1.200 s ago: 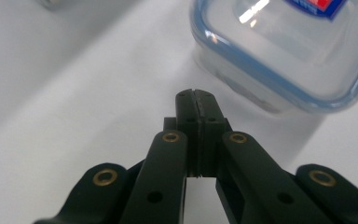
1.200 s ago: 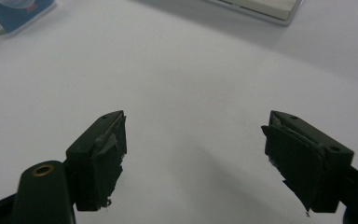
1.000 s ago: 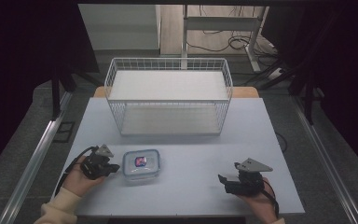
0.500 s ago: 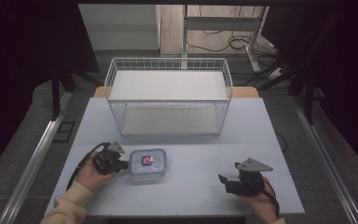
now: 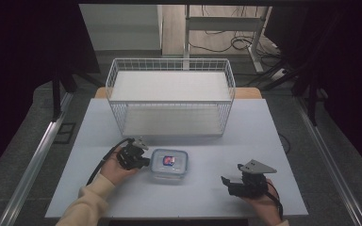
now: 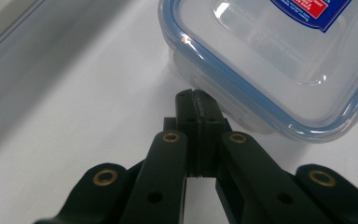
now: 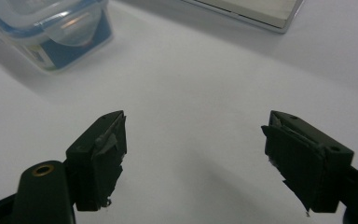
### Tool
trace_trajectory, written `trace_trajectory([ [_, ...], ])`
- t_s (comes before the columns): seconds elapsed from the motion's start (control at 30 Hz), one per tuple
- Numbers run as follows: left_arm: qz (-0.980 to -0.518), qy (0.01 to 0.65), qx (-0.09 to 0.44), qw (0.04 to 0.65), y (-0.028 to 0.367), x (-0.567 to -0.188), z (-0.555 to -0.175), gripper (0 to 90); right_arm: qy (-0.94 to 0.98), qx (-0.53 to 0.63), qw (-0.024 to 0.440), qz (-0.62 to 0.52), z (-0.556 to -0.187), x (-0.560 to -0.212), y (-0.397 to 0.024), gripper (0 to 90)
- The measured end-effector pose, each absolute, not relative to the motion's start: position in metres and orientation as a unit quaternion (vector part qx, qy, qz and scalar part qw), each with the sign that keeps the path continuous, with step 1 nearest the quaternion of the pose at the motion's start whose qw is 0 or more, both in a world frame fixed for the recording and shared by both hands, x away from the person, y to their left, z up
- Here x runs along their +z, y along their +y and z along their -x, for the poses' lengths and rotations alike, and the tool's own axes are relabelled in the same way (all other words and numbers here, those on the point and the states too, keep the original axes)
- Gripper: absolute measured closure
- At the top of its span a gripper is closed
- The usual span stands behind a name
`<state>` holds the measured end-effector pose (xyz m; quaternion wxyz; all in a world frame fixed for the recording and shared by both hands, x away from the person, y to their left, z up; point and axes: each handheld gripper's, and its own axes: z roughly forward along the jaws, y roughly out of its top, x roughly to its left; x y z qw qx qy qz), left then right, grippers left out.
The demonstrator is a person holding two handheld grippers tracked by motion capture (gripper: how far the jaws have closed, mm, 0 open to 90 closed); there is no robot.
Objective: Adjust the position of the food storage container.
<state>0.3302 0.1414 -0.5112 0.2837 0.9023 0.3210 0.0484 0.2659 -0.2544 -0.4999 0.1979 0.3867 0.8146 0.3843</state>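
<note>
Your left gripper (image 6: 198,100), jaws pressed together, touches the clear blue-rimmed plastic container (image 6: 279,56); your right gripper (image 7: 193,158), well apart from it, gapes wide.

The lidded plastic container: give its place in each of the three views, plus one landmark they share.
High view: the container sits low and centre-left on the table, beside the left tool.
Left gripper view: upper right, just past the shut jaws.
Right gripper view: top-left corner, far from the open jaws.
Shared landmark: its blue-rimmed lid.
</note>
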Motion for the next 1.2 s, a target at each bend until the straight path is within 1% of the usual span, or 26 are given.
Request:
trace_trajectory([
  [0.07,-0.904,0.315,0.047,0.287,0.132,-0.511,-0.328,90.0,0.813,0.386,0.199,-0.387,-0.266,-0.499,-0.255,20.7],
  [0.23,-0.907,0.307,0.048,0.284,0.128,-0.511,-0.326,90.0,0.814,0.384,0.198,-0.388,-0.266,-0.500,-0.255,20.7],
  [0.47,-0.904,0.314,0.042,0.288,0.128,-0.512,-0.326,90.0,0.806,0.391,0.200,-0.396,-0.267,-0.497,-0.255,20.7],
  [0.57,-0.898,0.335,0.069,0.276,0.133,-0.511,-0.324,90.0,0.800,0.397,0.207,-0.400,-0.268,-0.495,-0.255,20.9],
  [0.63,-0.886,0.359,0.088,0.281,0.142,-0.507,-0.323,89.4,0.796,0.401,0.211,-0.400,-0.268,-0.494,-0.255,21.0],
  [0.7,-0.869,0.382,0.098,0.298,0.151,-0.502,-0.319,80.7,0.796,0.403,0.212,-0.399,-0.267,-0.494,-0.256,21.0],
  [0.73,-0.861,0.392,0.102,0.307,0.155,-0.499,-0.316,68.4,0.795,0.404,0.207,-0.402,-0.267,-0.494,-0.256,21.0],
  [0.77,-0.856,0.398,0.101,0.314,0.158,-0.497,-0.313,68.4,0.795,0.404,0.207,-0.402,-0.267,-0.494,-0.256,21.0],
  [0.8,-0.851,0.403,0.100,0.321,0.160,-0.495,-0.310,61.4,0.794,0.404,0.204,-0.405,-0.266,-0.495,-0.256,21.0],
  [0.87,-0.842,0.426,0.080,0.321,0.162,-0.493,-0.306,47.6,0.792,0.408,0.197,-0.409,-0.267,-0.495,-0.255,21.0],
  [0.93,-0.837,0.430,0.071,0.331,0.160,-0.493,-0.300,35.2,0.792,0.411,0.192,-0.408,-0.268,-0.495,-0.252,20.9],
  [1.0,-0.840,0.425,0.073,0.330,0.158,-0.492,-0.298,34.1,0.794,0.411,0.191,-0.405,-0.269,-0.496,-0.251,20.7],
  [1.2,-0.836,0.420,0.093,0.341,0.156,-0.482,-0.287,24.8,0.797,0.417,0.185,-0.395,-0.266,-0.493,-0.252,20.4],
])
